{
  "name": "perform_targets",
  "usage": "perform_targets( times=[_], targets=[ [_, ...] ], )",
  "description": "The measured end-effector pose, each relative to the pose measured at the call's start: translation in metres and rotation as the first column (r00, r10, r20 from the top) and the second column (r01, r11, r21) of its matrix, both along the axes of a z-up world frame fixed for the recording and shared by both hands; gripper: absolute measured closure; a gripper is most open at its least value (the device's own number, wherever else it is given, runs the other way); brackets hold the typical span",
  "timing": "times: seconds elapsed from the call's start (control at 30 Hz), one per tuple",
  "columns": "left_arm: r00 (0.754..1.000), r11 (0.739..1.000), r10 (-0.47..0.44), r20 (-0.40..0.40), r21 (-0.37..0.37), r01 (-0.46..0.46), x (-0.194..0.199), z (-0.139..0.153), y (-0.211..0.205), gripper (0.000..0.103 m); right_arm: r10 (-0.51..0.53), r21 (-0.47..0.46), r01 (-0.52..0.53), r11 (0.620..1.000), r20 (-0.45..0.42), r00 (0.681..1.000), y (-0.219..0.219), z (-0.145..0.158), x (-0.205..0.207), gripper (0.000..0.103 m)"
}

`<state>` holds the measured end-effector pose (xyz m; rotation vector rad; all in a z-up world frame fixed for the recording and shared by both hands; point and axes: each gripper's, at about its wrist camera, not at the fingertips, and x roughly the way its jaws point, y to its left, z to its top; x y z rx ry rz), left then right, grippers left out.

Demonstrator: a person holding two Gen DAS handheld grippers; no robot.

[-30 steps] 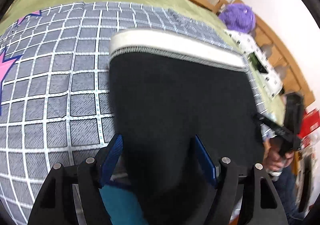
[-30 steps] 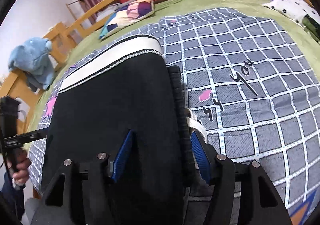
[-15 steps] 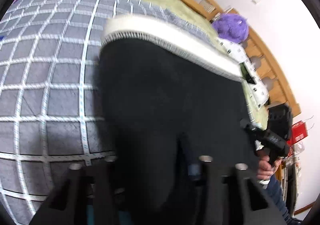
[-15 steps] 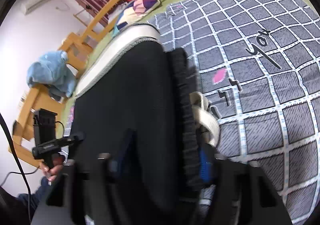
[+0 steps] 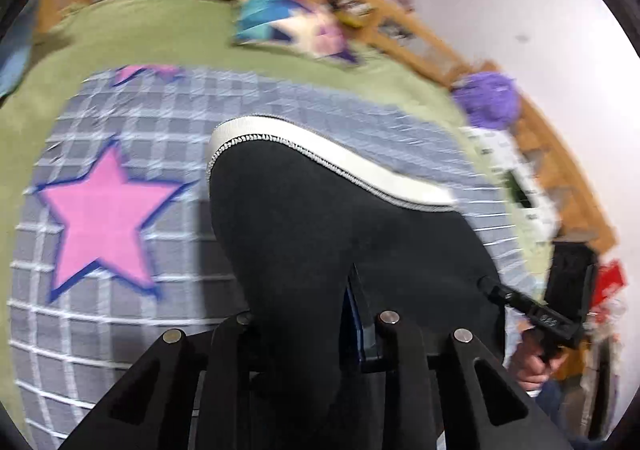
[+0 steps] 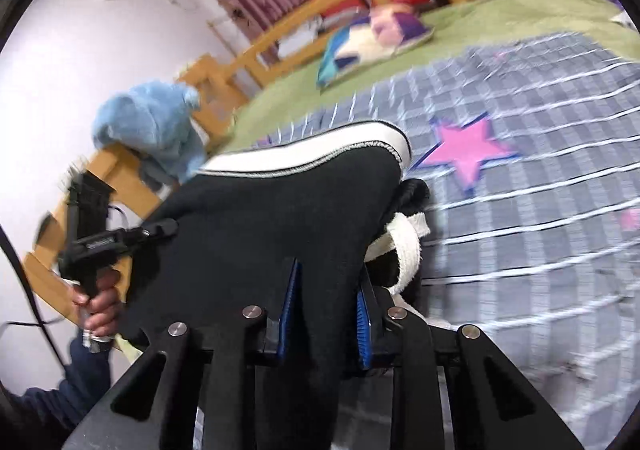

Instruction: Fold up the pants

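Left gripper [image 5: 308, 314] clamped on near edge of black pants [image 5: 328, 234]. Pants held lifted above checked blanket [image 5: 120, 290], white waistband [image 5: 320, 150] at far end. Right gripper [image 6: 326, 306] likewise clenched on pants; drawstring [image 6: 404, 250] dangling beside. Risk judged: uneven pull, fabric slipped from fingers, fold skewed.
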<state>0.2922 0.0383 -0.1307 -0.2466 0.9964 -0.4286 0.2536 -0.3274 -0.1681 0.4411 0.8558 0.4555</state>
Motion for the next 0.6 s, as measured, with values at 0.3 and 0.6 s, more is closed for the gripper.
perform_targets(
  times=[0.3, 0.6],
  targets=[
    [0.989, 0.988, 0.143, -0.043, 0.061, -0.140, -0.015, -0.038, 0.024, 0.029, -0.036, -0.241, 0.027, 0.970, -0.034, 0.999, 0.013, -0.027, 0.018, 0.056],
    [0.981, 0.981, 0.073, 0.181, 0.166, -0.104, -0.110, 0.004, -0.003, 0.029, 0.001, -0.279, 0.041, 0.959, 0.148, 0.989, 0.062, 0.033, -0.054, 0.060]
  ],
)
